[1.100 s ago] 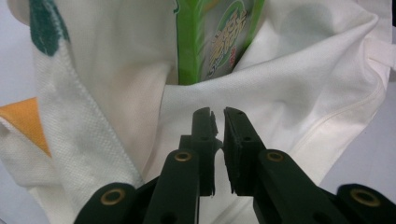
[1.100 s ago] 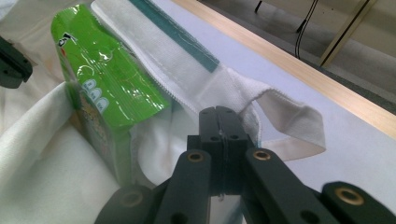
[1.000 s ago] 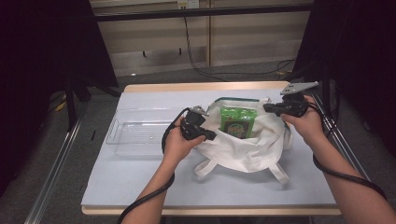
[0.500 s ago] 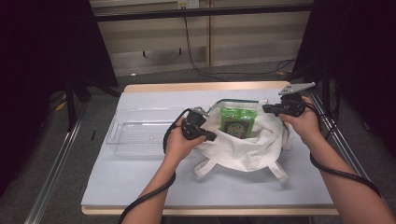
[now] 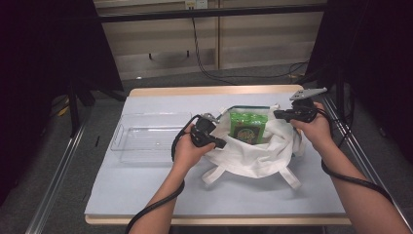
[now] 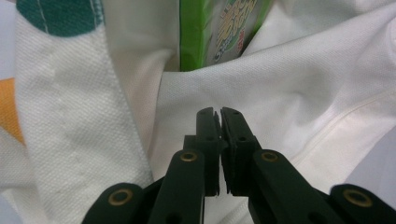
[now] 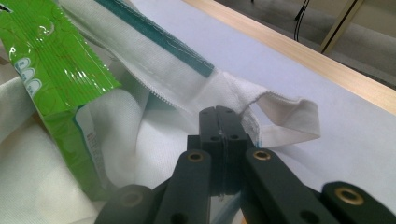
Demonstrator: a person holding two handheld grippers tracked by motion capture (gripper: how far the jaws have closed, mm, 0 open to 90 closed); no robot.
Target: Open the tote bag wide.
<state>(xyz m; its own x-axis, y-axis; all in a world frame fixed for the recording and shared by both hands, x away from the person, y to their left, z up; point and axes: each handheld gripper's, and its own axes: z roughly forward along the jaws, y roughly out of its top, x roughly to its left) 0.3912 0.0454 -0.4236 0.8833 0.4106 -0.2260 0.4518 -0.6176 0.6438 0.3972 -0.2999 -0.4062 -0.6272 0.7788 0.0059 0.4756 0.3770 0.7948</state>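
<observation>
With the left gripper [image 5: 220, 143] nudged closer to the green packet [image 5: 248, 126], its jaws are pinched on the near rim of the white tote bag [image 5: 253, 156] while the right gripper [image 5: 278, 114] is clamped on the far rim, so the packet standing inside is judged ready to be covered or lifted.

A table [image 5: 146, 195] with a pale blue top. On it lie two things — a clear tray [image 5: 146, 138] and a white cloth bag [image 5: 253, 156].
</observation>
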